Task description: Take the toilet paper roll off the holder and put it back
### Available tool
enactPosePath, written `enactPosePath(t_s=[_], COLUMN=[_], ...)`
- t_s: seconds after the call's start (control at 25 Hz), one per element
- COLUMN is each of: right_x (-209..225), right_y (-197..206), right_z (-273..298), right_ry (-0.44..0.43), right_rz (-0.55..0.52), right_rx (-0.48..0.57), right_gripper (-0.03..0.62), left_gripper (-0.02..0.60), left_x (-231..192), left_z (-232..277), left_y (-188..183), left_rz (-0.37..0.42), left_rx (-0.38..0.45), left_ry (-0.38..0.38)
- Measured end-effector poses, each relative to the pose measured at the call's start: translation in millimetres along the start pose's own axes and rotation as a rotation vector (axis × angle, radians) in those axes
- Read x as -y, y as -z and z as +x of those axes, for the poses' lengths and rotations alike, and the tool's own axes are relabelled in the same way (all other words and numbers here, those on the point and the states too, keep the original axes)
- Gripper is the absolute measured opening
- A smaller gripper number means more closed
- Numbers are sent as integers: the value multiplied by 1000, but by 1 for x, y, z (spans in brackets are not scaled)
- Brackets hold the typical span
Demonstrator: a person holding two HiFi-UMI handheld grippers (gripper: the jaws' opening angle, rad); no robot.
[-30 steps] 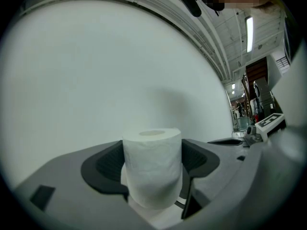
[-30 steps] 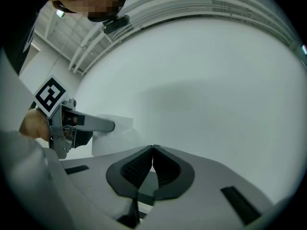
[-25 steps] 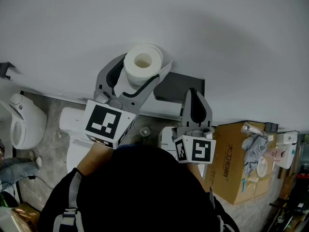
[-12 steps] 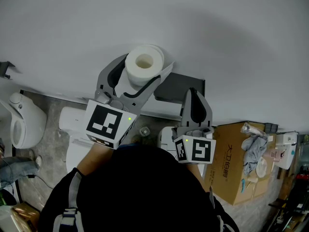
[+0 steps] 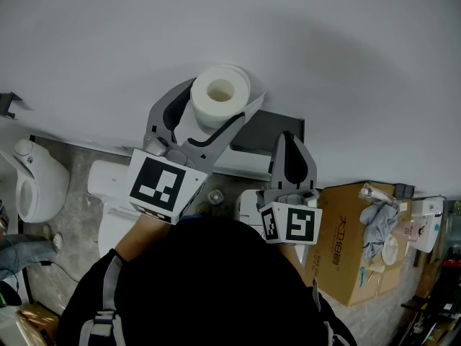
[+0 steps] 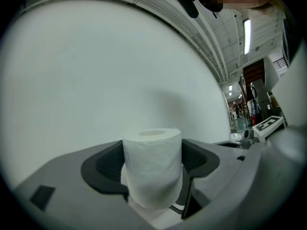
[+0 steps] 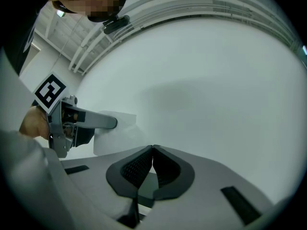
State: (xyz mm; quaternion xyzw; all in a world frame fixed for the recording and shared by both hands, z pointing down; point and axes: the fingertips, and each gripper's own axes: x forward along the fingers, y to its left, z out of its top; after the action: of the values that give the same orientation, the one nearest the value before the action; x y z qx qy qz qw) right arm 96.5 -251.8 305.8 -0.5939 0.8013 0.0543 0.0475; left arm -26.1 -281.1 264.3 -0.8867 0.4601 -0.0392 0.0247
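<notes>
The left gripper [image 6: 153, 176] is clamping the white cylindrical toilet paper roll [image 5: 221, 92] between wide-set jaws. It is holding the roll upright, off the dark grey wall holder [image 5: 268, 130] and just beside that holder's left edge, near the pale wall [image 5: 216, 20]. The right gripper [image 7: 152, 164] is hovering with its jaws pressed together, gripping nothing.

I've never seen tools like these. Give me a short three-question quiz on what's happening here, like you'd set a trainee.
1. True or false: the white toilet paper roll stands upright, clamped between the left gripper's jaws.
2. What does the right gripper hold? A) a sponge B) nothing, its jaws are together C) a bottle
3. Fill in: the brown cardboard box shows at the head view's lower ____ side.

Key: 1 true; 2 B; 3 right.
</notes>
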Motion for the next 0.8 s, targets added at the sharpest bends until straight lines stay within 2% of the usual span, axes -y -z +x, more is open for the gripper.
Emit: enactPosePath(t_s=[0.32,0.48,0.8], right_x=[-3,-7,23], right_y=[-2,-4,-6], right_z=[0,-1,-12], right_ry=[15,25,43], right_rz=[-7,-12,-10], right_rx=[5,6,7], right_gripper=[23,23,23], left_gripper=[364,364,364], left_x=[14,20,55], left_z=[7,12,39], left_y=[-7,-14,-20], left_rz=[13,57,84], left_rx=[19,54,76], left_ry=[62,101,136])
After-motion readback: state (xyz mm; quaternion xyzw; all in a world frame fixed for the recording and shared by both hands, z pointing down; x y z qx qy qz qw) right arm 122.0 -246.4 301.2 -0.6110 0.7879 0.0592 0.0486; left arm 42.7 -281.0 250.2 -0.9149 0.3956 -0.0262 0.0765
